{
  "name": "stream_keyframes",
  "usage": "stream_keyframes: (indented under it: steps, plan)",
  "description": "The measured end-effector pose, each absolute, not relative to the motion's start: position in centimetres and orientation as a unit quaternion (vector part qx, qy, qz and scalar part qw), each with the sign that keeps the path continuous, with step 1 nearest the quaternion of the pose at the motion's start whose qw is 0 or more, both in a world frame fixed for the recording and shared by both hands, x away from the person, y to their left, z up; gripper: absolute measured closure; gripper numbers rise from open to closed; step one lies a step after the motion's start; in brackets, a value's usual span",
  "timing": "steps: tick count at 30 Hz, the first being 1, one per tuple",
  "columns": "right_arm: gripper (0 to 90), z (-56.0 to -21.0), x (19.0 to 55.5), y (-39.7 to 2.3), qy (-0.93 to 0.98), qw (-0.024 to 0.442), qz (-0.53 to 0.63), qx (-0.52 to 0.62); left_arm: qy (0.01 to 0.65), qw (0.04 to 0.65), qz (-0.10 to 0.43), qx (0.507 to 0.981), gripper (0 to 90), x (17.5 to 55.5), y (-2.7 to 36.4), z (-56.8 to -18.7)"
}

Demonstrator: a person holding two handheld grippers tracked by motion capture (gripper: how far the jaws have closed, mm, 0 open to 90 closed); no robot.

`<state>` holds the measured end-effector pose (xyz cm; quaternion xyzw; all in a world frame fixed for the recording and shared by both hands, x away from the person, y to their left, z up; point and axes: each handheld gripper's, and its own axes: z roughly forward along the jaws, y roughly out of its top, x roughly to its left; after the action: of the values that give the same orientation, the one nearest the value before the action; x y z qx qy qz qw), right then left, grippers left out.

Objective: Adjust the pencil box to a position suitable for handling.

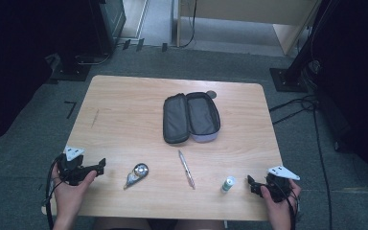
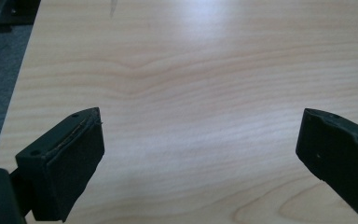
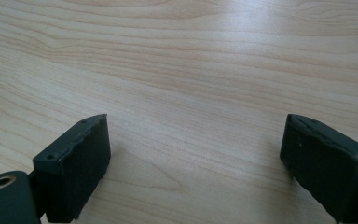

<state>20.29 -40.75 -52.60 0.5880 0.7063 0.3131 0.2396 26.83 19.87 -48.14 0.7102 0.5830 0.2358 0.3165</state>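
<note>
A dark pencil case [image 1: 190,117] lies unzipped and spread open at the middle of the wooden table [image 1: 124,115]. In front of it lie a pen [image 1: 187,168], a correction-tape dispenser [image 1: 136,174] and a small white-and-green tube [image 1: 228,183]. My left gripper [image 1: 101,166] rests at the table's front left corner in a hand, jaws wide apart with only bare wood [image 2: 191,130] between them. My right gripper [image 1: 250,183] sits at the front right, just right of the tube, also open over bare wood [image 3: 191,135].
A small round dark object [image 1: 212,94] lies behind the case. Grey carpet surrounds the table, with black stands and cables [image 1: 297,103] at the right and dark equipment [image 1: 91,33] at the back left.
</note>
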Motion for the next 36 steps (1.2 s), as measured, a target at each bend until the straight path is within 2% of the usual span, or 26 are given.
stream_keyframes:
  steps: [8,17,20,36]
  plan:
    - [7.9,-52.6,20.3,-40.8,0.706,0.240,0.313,0.588,0.566,0.331,0.225,0.721,1.4,28.2,17.7,-47.2]
    - [7.9,-52.6,20.3,-40.7,0.706,0.240,0.314,0.588,0.529,0.348,0.213,0.744,1.6,30.0,12.9,-46.0]
    - [7.9,-52.6,20.3,-40.7,0.706,0.240,0.314,0.588,0.526,0.346,0.233,0.741,14.5,30.2,11.5,-46.1]
    - [7.9,-52.6,20.3,-40.8,0.706,0.240,0.314,0.587,0.491,0.345,0.200,0.775,14.3,32.1,5.1,-47.1]
